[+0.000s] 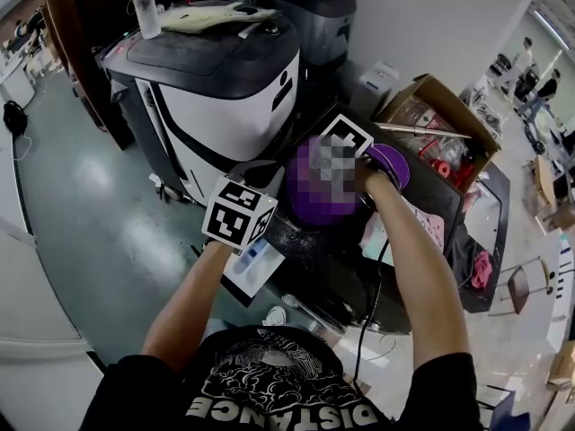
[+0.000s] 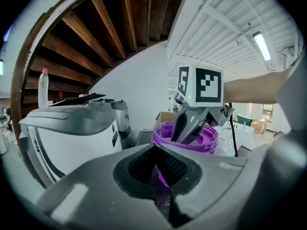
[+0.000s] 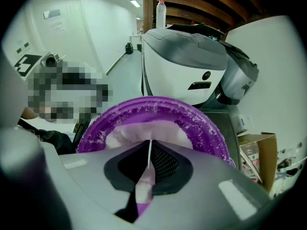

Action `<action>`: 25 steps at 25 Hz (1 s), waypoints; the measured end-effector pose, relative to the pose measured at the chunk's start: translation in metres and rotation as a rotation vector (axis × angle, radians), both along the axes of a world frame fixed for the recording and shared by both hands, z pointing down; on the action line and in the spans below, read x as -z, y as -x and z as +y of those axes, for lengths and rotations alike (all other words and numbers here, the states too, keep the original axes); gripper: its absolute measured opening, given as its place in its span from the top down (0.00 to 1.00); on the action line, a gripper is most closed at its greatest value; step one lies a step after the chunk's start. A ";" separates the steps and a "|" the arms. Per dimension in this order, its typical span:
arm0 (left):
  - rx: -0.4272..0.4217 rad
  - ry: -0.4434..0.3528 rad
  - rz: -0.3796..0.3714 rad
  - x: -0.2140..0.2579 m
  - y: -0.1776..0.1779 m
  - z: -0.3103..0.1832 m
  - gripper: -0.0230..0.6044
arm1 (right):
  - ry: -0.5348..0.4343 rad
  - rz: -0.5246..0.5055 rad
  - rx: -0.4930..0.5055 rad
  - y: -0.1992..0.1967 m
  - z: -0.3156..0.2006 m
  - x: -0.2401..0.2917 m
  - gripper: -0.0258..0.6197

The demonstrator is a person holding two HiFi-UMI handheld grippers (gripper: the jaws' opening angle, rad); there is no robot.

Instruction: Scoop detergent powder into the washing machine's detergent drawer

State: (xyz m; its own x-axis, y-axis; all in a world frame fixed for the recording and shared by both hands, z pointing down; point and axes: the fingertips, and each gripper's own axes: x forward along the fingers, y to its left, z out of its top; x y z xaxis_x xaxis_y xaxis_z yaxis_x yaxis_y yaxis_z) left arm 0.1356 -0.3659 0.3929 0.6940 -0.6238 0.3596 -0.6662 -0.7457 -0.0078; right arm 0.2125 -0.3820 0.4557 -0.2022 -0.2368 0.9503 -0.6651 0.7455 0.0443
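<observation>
This looks like a big open workshop hall. Washing machines (image 1: 216, 88) stand on a polished floor (image 1: 90, 205). A cluttered cardboard box (image 1: 440, 124) sits nearby

— Where is the detergent tub (image 2: 164, 136)?
— In front of the washing machine (image 1: 225, 97). A bottle (image 1: 145, 7) stands on the machine's top, at its far left corner. A cardboard box (image 1: 449, 106) lies to the tub's right.
— And the grippers?
— The right gripper (image 3: 145, 175) is over the tub's mouth, tips down inside it, with a thin flat piece (image 3: 149, 155) edge-on between its closed jaws. The left gripper (image 2: 156, 169) is left of the tub, nearer the person. Its jaws are closed on a small piece (image 2: 160, 179) I cannot identify.
— The powder (image 3: 125, 133)?
— In the tub, with some on its rim.
</observation>
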 end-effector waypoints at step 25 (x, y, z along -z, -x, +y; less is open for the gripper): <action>-0.088 0.024 0.004 -0.003 0.002 0.009 0.96 | 0.082 -0.128 -0.161 0.009 0.009 0.003 0.90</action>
State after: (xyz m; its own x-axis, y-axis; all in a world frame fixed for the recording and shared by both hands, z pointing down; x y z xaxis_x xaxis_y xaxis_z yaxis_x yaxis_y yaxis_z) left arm 0.1332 -0.3574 0.3957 0.7473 -0.5516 0.3705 -0.5982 -0.8013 0.0135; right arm 0.2038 -0.3735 0.4523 -0.2885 -0.1988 0.9366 -0.7723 0.6266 -0.1048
